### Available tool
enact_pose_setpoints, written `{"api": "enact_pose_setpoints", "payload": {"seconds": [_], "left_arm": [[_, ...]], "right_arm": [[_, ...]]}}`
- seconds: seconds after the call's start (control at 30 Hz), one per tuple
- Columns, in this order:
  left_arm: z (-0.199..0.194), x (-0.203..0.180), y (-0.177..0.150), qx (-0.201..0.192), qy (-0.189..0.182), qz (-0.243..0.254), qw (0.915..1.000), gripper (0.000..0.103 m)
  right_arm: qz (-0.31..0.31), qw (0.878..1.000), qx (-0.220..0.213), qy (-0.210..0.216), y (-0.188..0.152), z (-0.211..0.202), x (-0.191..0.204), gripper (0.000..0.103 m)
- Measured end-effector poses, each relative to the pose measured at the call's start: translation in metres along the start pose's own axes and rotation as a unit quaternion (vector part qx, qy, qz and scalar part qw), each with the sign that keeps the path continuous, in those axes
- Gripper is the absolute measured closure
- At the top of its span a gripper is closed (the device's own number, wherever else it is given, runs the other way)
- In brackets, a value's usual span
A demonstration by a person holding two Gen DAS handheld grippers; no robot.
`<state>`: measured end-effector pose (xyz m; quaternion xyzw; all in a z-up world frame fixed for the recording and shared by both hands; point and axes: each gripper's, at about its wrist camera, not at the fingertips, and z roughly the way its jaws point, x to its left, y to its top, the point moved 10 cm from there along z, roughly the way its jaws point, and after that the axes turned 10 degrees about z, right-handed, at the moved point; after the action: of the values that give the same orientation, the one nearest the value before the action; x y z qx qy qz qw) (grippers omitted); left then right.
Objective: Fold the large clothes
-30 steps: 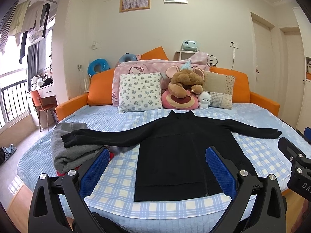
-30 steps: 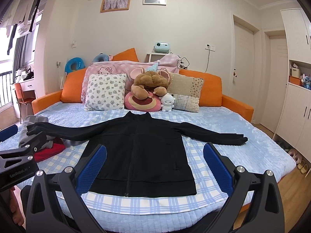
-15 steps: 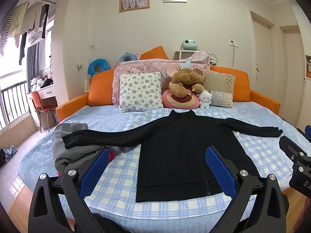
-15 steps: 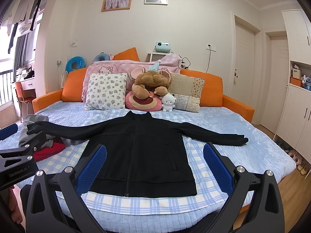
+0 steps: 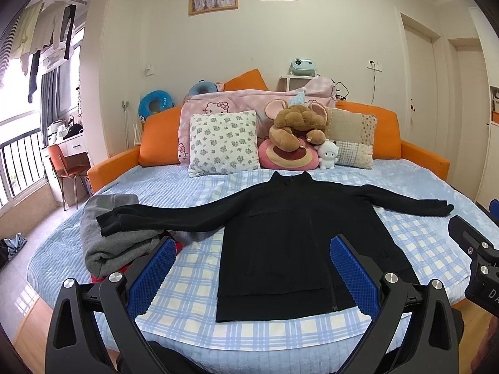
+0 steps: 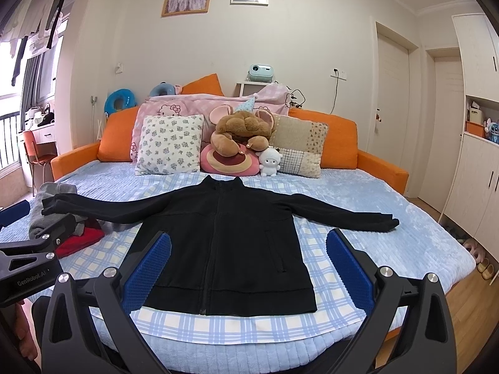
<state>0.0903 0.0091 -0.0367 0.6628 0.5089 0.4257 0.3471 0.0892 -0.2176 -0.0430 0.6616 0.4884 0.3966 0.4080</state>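
A black zip-up jacket [image 5: 296, 233] [image 6: 227, 240] lies flat, front up, on a blue checked sheet [image 5: 193, 283] [image 6: 327, 249] with both sleeves spread wide. Its left sleeve rests over a folded grey garment [image 5: 109, 233] [image 6: 46, 205]. My left gripper [image 5: 249, 265] hovers open in front of the bed's near edge, short of the hem, holding nothing. My right gripper [image 6: 248, 258] is open too, empty, and also short of the hem. The right gripper's body shows at the right edge of the left wrist view, the left one's at the left edge of the right wrist view.
A red garment [image 6: 81, 240] lies under the grey one at the left. Pillows [image 5: 223, 141] and plush toys [image 5: 296, 124] line the orange headboard [image 5: 383, 134]. A chair [image 5: 65, 168] and desk stand left; cabinets [image 6: 480, 155] and slippers [image 6: 482, 258] are right.
Both views have shifted slightly, with the jacket sitting a touch higher in the frame. The jacket itself has not moved and both grippers stay open.
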Motion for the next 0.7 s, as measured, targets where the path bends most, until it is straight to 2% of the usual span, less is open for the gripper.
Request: {"api": "enact_pose_setpoints", "payload": {"seconds": [0.37, 0.57, 0.7], "left_arm": [[0.005, -0.001, 0.0, 0.003, -0.002, -0.002, 1.0, 0.003], [0.03, -0.014, 0.008, 0.007, -0.016, 0.0, 0.9998, 0.003], [0.057, -0.036, 0.023, 0.011, -0.022, 0.02, 0.9995, 0.003]], "right_arm": [[-0.001, 1.0, 0.002, -0.002, -0.005, 0.007, 0.001, 0.004], [0.001, 1.0, -0.009, -0.017, 0.003, 0.022, -0.015, 0.004], [0.013, 0.999, -0.02, -0.035, 0.02, 0.043, -0.037, 0.004]]}}
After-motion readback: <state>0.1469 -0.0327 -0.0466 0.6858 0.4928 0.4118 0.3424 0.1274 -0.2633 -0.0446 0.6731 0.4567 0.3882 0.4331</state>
